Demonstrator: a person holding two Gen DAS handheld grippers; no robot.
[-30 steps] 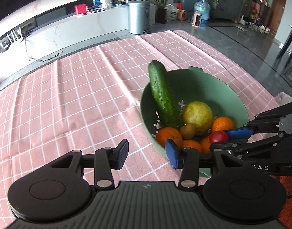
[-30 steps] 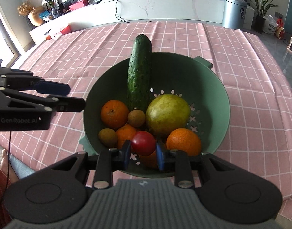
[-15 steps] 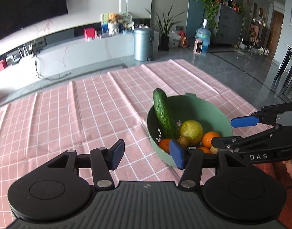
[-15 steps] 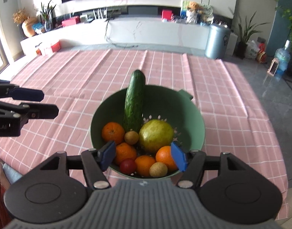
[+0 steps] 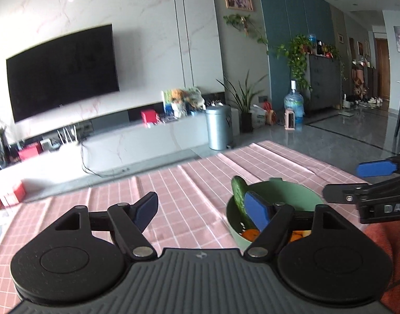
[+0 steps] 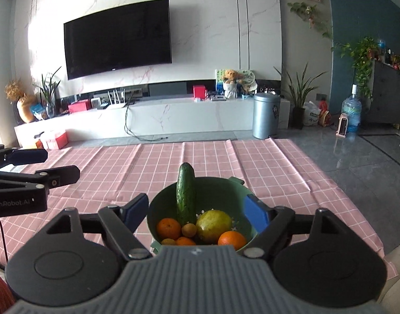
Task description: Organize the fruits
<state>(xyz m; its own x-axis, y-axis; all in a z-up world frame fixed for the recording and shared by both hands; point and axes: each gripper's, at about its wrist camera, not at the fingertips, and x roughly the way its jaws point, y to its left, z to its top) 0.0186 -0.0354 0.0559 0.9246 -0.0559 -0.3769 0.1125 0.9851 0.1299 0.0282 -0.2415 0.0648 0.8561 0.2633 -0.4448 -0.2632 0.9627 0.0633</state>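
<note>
A green colander bowl (image 6: 239, 191) stands on the pink checked tablecloth (image 6: 226, 157). In it a cucumber (image 6: 185, 193) leans upright beside a yellow-green pear-like fruit (image 6: 213, 225), several oranges (image 6: 169, 228) and small brown fruits (image 6: 189, 229). My right gripper (image 6: 197, 210) hovers above and in front of the bowl, jaws opening, nothing between them. My left gripper (image 5: 201, 208) is raised left of the bowl (image 5: 291, 191), jaws opening and empty. The cucumber (image 5: 239, 196) shows behind its right finger. Each gripper appears at the edge of the other's view.
The table's far edge faces a grey tiled floor (image 6: 370, 151). Beyond stand a white TV bench (image 6: 147, 115), a wall TV (image 6: 116, 36), a metal bin (image 6: 266, 115), plants and a water bottle (image 6: 351, 112). An orange-red cloth (image 5: 383, 235) lies at my right.
The right gripper let go of the red tomato into the bowl and opened. Both grippers opened wider, rose and drew back, tilting up so the room shows.
</note>
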